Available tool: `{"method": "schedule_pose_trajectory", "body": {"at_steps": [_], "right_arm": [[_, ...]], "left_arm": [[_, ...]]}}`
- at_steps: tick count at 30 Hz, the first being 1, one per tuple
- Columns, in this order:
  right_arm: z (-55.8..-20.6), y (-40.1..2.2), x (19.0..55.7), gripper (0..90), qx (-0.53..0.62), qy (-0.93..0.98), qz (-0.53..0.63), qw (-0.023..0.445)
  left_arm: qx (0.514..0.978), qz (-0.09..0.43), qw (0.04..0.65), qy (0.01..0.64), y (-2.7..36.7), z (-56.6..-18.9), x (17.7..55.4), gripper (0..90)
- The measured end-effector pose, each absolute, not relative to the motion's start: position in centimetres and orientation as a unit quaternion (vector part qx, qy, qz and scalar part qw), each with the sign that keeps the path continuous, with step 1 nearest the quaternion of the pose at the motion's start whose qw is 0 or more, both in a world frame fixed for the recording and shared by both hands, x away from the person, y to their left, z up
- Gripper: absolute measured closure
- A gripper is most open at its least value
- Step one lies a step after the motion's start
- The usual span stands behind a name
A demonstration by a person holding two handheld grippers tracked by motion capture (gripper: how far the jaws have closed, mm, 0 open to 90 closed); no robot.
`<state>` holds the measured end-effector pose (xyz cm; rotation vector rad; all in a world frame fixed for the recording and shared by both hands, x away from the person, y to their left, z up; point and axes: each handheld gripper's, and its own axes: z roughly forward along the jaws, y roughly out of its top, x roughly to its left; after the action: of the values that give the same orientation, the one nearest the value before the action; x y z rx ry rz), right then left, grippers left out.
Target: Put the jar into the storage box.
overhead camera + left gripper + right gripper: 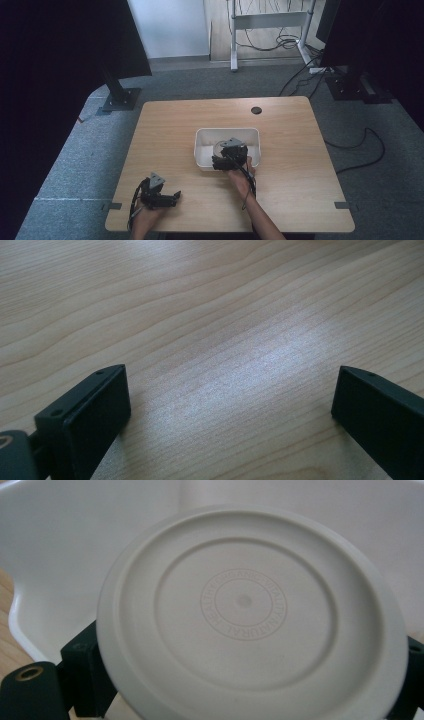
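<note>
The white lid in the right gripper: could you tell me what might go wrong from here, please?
1. The right gripper seems to pinch the round lid only at its edges, so it may slip or twist out.
2. The lid hangs over the white tub; its rim could catch the wall and shove the tub.
3. The left gripper lies open, far off, so nothing steadies the tub.

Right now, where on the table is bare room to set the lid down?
Bare wood lies left of the white bin and right of it to the table edge. The right gripper crowds the bin, holding the lid.
</note>
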<state>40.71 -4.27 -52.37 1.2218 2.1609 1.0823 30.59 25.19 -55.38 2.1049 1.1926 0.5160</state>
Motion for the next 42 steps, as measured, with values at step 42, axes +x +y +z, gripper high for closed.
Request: {"method": "schedule_pose_trajectory", "body": {"at_steps": [42], "right_arm": [[-49.0, -6.1, 38.7, 3.3, 0.369, 0.794, 0.43, 0.221]], "left_arm": [[0.802, 0.198, 0.33, 0.456, 25.2, -55.4, 30.6, 2.4]]}}
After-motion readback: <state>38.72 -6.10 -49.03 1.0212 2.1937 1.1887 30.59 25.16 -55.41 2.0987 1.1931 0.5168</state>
